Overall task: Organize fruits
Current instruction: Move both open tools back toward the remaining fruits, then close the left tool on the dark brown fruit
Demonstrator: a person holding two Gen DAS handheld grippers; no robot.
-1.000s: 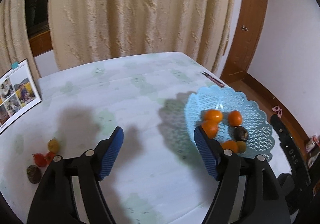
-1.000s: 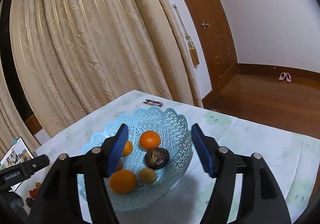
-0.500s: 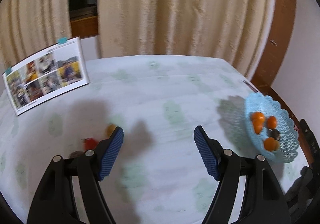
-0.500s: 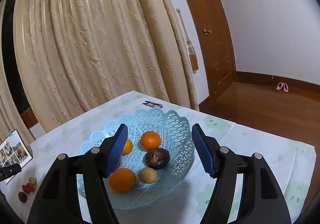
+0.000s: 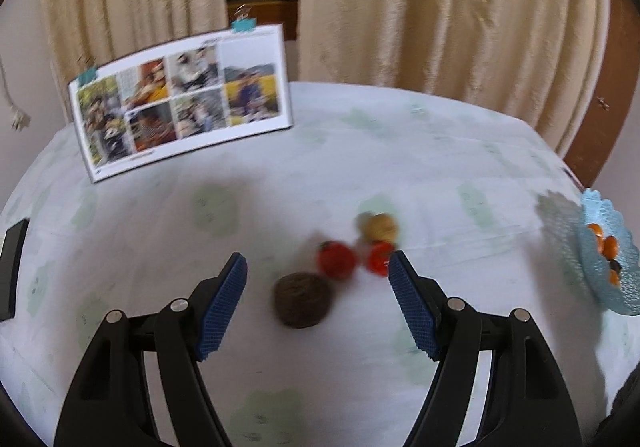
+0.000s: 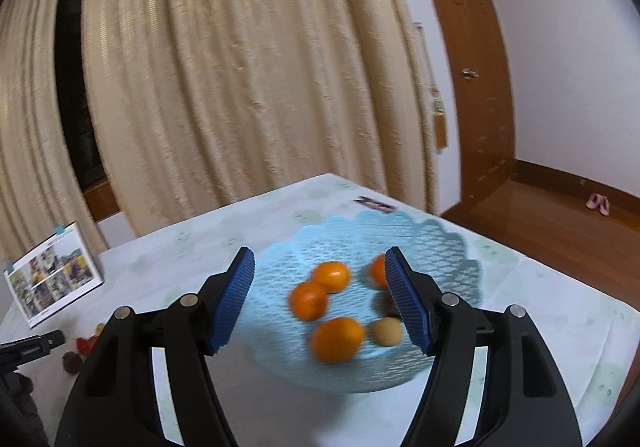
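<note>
Four loose fruits are seen on the white tabletop [image 5: 360, 151]: two red [image 5: 337, 260], one yellow-brown [image 5: 379, 228], one dark brown [image 5: 303, 299]. Both hand-held grippers, left [image 5: 316, 275] and right [image 6: 319, 275], are spread apart, empty.

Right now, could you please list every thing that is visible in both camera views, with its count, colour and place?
Basket: one, light blue, right part of the table.
Oranges: four, orange, inside the basket.
Dark fruit: one, dark brown, in the basket, partly hidden by a finger.
Small tan fruit: one, in the basket.
Loose fruits: four on the cloth, one dark brown, two red, one yellowish.
Photo card: one, standing, far left of the table.
Tablecloth: one, white with pale green marks.
Curtains: cream, behind the table.
Door: brown wood, right.
Left gripper: open, empty, above the loose fruits.
Right gripper: open, empty, before the basket.
</note>
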